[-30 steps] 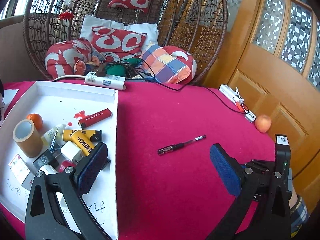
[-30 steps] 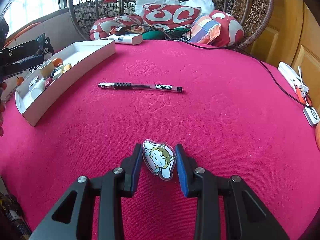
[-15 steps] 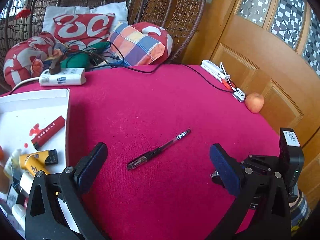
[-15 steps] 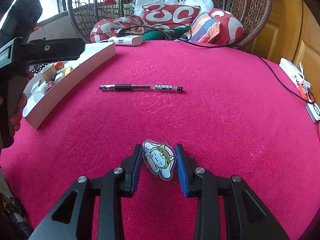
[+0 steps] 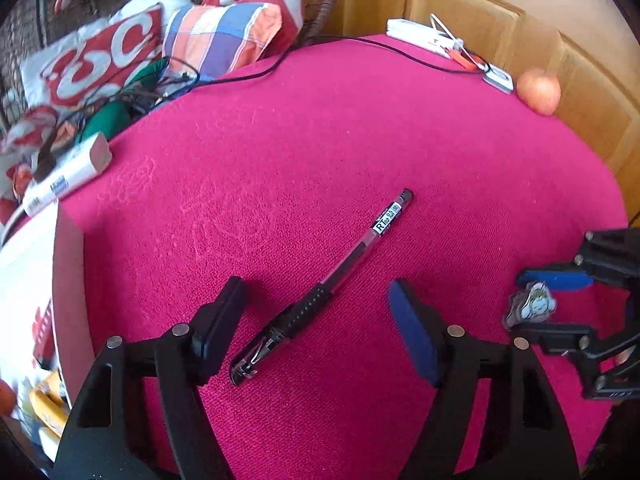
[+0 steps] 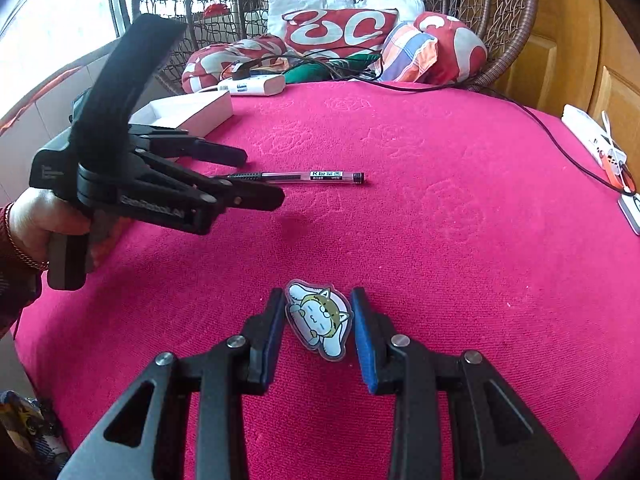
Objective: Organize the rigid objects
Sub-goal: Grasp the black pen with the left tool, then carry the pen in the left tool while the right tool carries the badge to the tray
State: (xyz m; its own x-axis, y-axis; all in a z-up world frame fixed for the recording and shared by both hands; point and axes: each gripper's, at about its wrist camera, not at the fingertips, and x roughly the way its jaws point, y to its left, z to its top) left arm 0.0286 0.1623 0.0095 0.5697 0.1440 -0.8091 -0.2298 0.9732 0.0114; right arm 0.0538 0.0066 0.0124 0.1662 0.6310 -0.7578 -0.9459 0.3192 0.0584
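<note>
Covering nearly the whole frame, the red tablecloth (image 5: 320,140) serves as the sorting surface, with the white tray (image 6: 188,114) at upper left to receive items. The left gripper (image 5: 316,320), its jaws just closing yet not touching, straddles the pen (image 5: 324,292) at centre for pickup. At lower centre the right gripper (image 6: 318,320) pinches the cat sticker (image 6: 320,318).

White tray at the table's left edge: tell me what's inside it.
In the left wrist view the white tray shows only a slice: a red stick, yellow items, something orange at the frame edge. The rest is cut off. In the right wrist view the left gripper covers most of it.
</note>
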